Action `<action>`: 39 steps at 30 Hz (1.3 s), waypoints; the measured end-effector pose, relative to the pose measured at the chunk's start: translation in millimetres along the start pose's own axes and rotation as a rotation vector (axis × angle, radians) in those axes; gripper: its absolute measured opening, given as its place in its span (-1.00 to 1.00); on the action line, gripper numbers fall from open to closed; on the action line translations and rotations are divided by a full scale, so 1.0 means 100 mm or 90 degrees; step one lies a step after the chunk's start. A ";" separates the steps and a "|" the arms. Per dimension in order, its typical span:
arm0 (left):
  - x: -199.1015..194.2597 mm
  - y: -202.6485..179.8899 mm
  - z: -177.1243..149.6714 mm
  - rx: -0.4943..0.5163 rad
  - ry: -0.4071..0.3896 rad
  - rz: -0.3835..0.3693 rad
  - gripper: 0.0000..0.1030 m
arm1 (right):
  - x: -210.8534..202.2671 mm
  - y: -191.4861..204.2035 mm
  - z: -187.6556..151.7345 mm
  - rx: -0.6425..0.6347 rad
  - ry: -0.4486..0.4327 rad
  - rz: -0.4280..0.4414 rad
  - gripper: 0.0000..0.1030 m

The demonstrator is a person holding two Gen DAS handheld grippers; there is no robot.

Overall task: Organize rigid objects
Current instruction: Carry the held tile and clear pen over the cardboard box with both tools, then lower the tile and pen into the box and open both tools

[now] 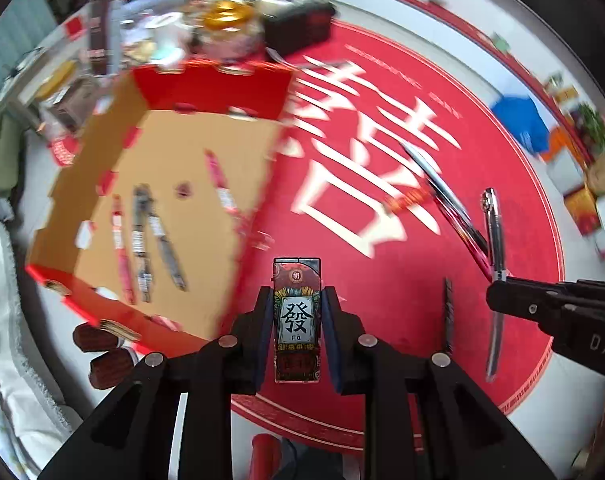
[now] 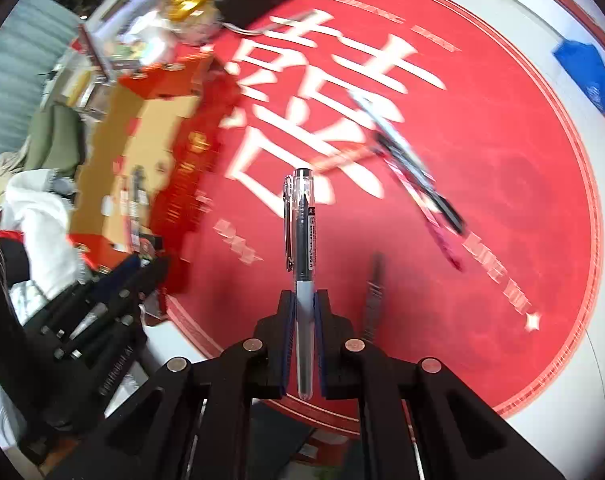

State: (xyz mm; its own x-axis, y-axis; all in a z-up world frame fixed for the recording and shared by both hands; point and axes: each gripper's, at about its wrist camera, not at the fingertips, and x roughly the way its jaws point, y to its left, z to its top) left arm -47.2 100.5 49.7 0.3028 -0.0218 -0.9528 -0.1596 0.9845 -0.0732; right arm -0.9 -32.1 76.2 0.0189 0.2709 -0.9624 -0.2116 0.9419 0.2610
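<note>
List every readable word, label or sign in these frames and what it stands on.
"發" with "Fa" beneath: on the lighter held in the left hand-held gripper.
"DAS": on the right hand-held gripper, cut off by the frame edge.
Large white double-happiness character: on the red mat.
Label on the pen: too small.
Labels on the pens in the box: blurred.

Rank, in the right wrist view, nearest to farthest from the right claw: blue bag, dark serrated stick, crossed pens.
1. Dark serrated stick, just right of the right claw.
2. Crossed pens, mid-mat, ahead to the right.
3. Blue bag, far right, beyond the mat.
</note>
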 end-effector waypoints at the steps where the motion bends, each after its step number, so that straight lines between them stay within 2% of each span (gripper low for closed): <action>1: -0.03 0.10 0.02 -0.015 -0.007 0.008 -0.50 | 0.02 0.10 0.05 -0.010 -0.001 0.006 -0.79; 10: -0.12 0.90 0.14 -0.120 -0.038 0.092 -0.50 | 0.16 1.02 0.37 -0.119 -0.005 0.049 -0.79; 19: -0.03 1.45 0.19 -0.199 -0.032 0.127 -0.51 | 0.37 1.62 0.60 -0.166 0.005 0.068 -0.79; 26: 0.06 1.60 0.18 -0.215 -0.019 0.129 -0.51 | 0.43 1.78 0.67 -0.183 0.012 0.067 -0.79; 39: 0.14 1.67 0.19 -0.213 -0.006 0.130 -0.50 | 0.50 1.80 0.74 -0.179 0.016 0.063 -0.79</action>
State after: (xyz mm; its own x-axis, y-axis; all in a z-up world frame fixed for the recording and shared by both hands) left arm -52.2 268.1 30.1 0.2420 0.1717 -0.9550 -0.5146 0.8571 0.0237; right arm 33.8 166.0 81.0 -0.0385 0.3510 -0.9356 -0.4730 0.8183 0.3265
